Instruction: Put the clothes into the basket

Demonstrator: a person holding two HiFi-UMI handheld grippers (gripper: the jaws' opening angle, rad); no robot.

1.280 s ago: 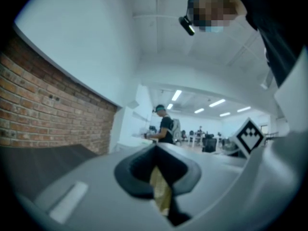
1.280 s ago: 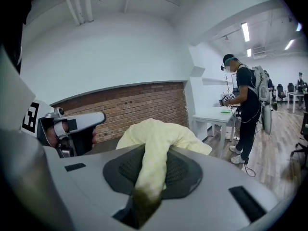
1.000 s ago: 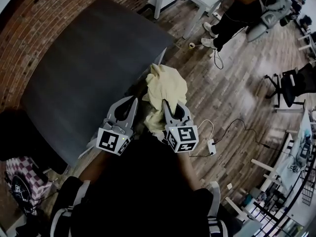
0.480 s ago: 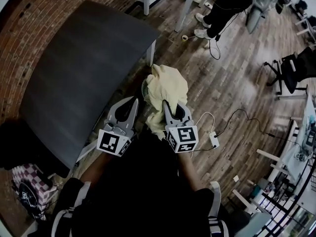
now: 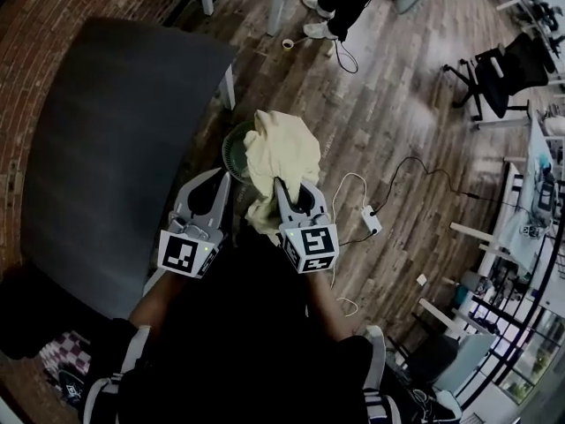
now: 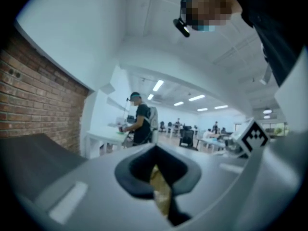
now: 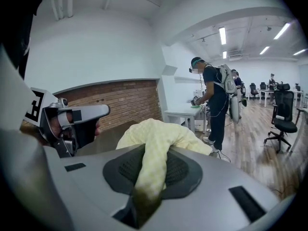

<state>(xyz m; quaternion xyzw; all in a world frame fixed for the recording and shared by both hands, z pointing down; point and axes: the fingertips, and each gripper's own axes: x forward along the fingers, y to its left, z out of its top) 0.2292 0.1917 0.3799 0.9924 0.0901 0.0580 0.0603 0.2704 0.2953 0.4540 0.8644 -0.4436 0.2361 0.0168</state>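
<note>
Yellow cloth is in your right gripper, held clear of the worktop and over the wooden floor. At your far left, the dark grey worktop lies bare beside the brick wall. Next comes your left gripper, held off the worktop's edge. In the left gripper view its jaws are drawn together to a thin slit. A yellowish sliver shows in that slit, and you cannot tell what it is. Just right of it, the round greenish basket stands on the floor beside the worktop's leg. From your head view, the cloth's bunched top covers part of the basket's rim; whether the two touch is unclear. Your right gripper pinches a twisted fold of the cloth between its pads, and the rest swells up beyond the jaws. Further right, a white power strip with its cord lies on the floor. Beyond it, a black office chair stands well apart.
</note>
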